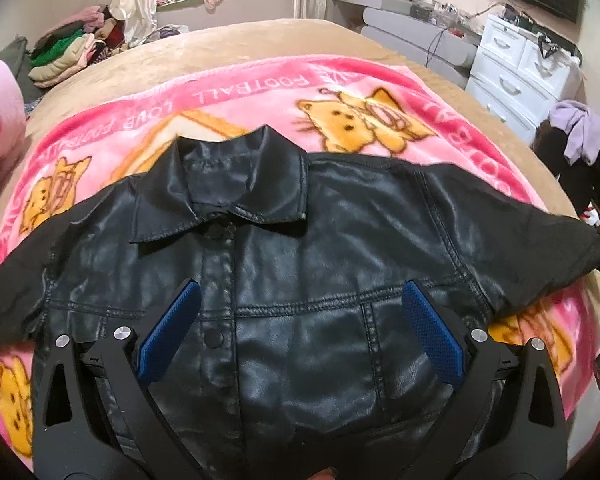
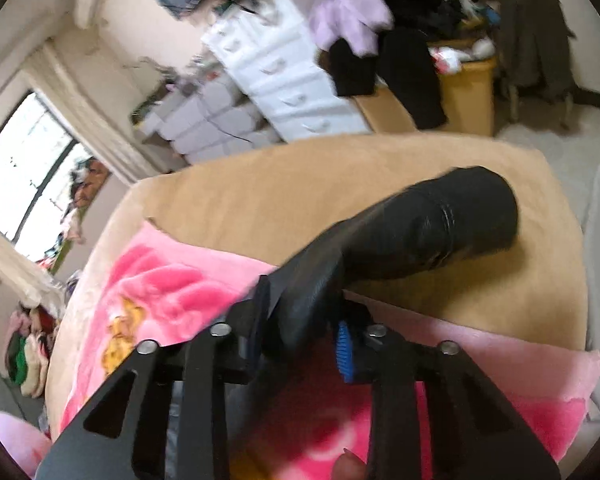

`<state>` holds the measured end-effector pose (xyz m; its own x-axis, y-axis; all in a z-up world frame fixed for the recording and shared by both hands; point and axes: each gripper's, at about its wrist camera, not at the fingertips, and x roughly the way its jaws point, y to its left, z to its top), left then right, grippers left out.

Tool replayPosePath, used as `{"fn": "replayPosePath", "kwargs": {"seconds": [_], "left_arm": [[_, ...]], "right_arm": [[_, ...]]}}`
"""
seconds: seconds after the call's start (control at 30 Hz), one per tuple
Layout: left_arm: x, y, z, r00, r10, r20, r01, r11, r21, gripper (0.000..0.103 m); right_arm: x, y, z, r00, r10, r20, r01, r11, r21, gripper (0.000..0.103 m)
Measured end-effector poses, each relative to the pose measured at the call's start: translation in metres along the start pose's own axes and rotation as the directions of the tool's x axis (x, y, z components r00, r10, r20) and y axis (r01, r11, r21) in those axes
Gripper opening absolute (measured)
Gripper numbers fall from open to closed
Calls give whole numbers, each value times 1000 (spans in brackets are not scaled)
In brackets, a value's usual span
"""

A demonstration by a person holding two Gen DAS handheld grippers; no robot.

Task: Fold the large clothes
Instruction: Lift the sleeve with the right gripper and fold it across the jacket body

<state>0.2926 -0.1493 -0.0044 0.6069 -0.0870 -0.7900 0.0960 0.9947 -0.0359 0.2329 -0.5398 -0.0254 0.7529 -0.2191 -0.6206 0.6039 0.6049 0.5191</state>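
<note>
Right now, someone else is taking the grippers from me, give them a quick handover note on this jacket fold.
Left gripper: open, hovering over the jacket front, holding nothing.
Right gripper: shut on the sleeve, near its cuff, lifted off the bed.
Black jacket: face up, buttoned, spread on the pink blanket.
Done: sleeve gripped.
Left: fold both sleeves in, then the body.

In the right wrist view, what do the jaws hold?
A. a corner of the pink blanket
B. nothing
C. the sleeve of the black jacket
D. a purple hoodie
C: the right gripper is closed on the black jacket's sleeve, lifted above the pink blanket.
</note>
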Motion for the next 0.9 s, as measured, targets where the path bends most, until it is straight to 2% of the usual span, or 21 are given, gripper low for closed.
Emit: {"fn": "replayPosePath", "kwargs": {"seconds": [0.07,0.1,0.27,0.43,0.6,0.67,0.8,0.9], "left_arm": [[-3,7,3,1000,-5,1,5,1000,-15,94],[-5,11,5,1000,-5,3,6,1000,-26,94],[-17,33,13,1000,-9,19,10,998,-62,94],[-30,61,20,999,-8,38,12,994,-108,94],[-46,94,24,996,-61,61,70,984,-163,94],[-52,106,26,995,-76,66,87,980,-182,94],[-61,132,23,994,-81,80,96,973,-211,94],[-67,154,18,991,-101,92,121,960,-251,94]], "right_arm": [[-10,16,0,999,45,27,-44,998,-39,17],[-17,27,-2,996,80,37,-77,995,-69,11],[-36,73,-12,977,214,19,-207,963,-172,10],[-59,118,-29,941,338,11,-320,903,-287,10],[-79,158,-48,892,450,-35,-427,814,-393,10],[-89,174,-60,865,498,-56,-470,768,-435,10],[-102,206,-82,826,552,-112,-523,678,-516,10],[-107,228,-106,812,560,-166,-542,616,-572,10]]}}
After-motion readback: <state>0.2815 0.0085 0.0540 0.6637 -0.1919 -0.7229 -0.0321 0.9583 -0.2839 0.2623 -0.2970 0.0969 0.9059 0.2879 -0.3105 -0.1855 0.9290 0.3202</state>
